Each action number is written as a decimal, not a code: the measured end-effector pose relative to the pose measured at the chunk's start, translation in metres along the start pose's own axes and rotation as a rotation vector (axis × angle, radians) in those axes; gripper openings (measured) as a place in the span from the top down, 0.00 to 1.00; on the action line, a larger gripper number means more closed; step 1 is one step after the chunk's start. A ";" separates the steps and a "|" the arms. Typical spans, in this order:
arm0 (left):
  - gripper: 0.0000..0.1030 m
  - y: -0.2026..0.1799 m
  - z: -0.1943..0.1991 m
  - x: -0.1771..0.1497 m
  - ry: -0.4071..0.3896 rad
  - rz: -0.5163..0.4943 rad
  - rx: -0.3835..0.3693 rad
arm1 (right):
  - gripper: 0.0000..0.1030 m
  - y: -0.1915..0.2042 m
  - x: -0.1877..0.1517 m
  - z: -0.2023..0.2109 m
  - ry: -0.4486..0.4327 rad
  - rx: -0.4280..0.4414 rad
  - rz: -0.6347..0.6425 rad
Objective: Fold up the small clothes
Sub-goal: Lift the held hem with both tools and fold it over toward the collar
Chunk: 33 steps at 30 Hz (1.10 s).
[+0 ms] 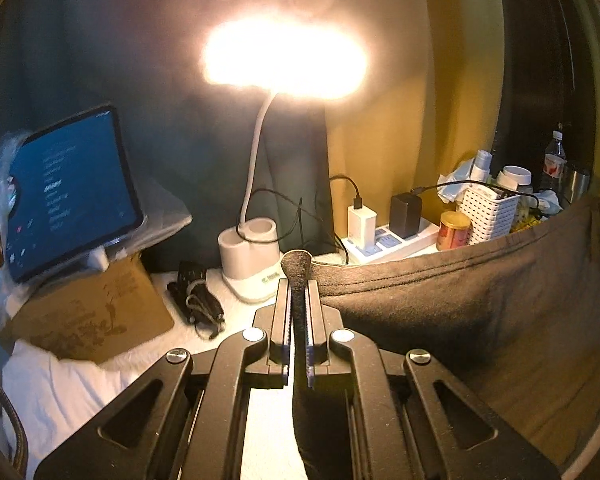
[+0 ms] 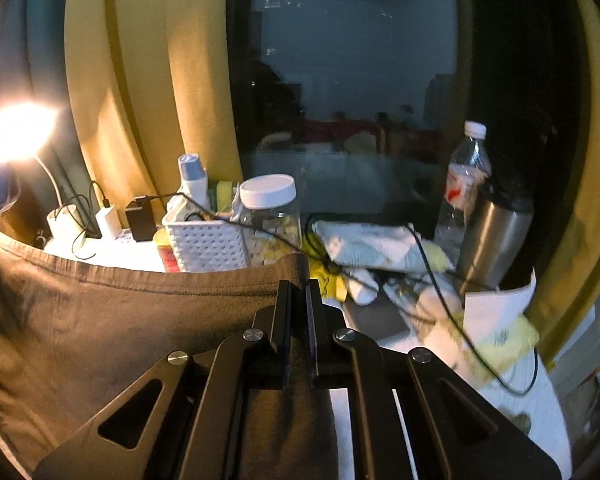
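The left gripper point(image 1: 299, 284) and right gripper point(image 2: 299, 292) are each pinching a corner of the dark shirt point(image 1: 480, 304), holding it up stretched toward 12 o'clock, so laying it flat probably comes next.

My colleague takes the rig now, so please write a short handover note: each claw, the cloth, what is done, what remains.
Left claw: shut on one top corner of the dark cloth.
Right claw: shut on the other top corner.
Cloth: hangs stretched between both claws, in front of the lamp and white basket.
Done: picked up and spread.
Left: no fold visible yet; probably lay it flat and fold.
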<state>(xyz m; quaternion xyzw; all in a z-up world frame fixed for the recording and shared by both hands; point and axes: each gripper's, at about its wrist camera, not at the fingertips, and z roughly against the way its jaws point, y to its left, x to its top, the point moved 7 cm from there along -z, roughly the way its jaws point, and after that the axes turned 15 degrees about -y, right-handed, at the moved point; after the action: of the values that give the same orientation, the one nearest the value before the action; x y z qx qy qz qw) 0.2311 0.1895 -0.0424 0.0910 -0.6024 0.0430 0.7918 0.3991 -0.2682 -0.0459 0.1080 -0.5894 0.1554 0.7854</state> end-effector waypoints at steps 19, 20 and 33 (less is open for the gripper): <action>0.96 -0.002 -0.078 0.009 -0.010 -0.065 -0.011 | 0.93 0.004 -0.007 -0.083 0.044 0.013 0.053; 0.96 -0.003 -0.081 0.006 -0.002 -0.067 -0.011 | 0.93 0.004 -0.010 -0.087 0.050 0.007 0.057; 0.94 -0.001 -0.118 -0.055 0.189 -0.024 -0.004 | 0.93 -0.003 -0.058 -0.116 0.174 -0.033 0.041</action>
<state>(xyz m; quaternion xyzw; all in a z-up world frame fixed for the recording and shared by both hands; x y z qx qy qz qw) 0.3280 0.2137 -0.1259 0.0920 -0.5242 0.0406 0.8457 0.4885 -0.2374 -0.1343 0.0690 -0.5236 0.1706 0.8319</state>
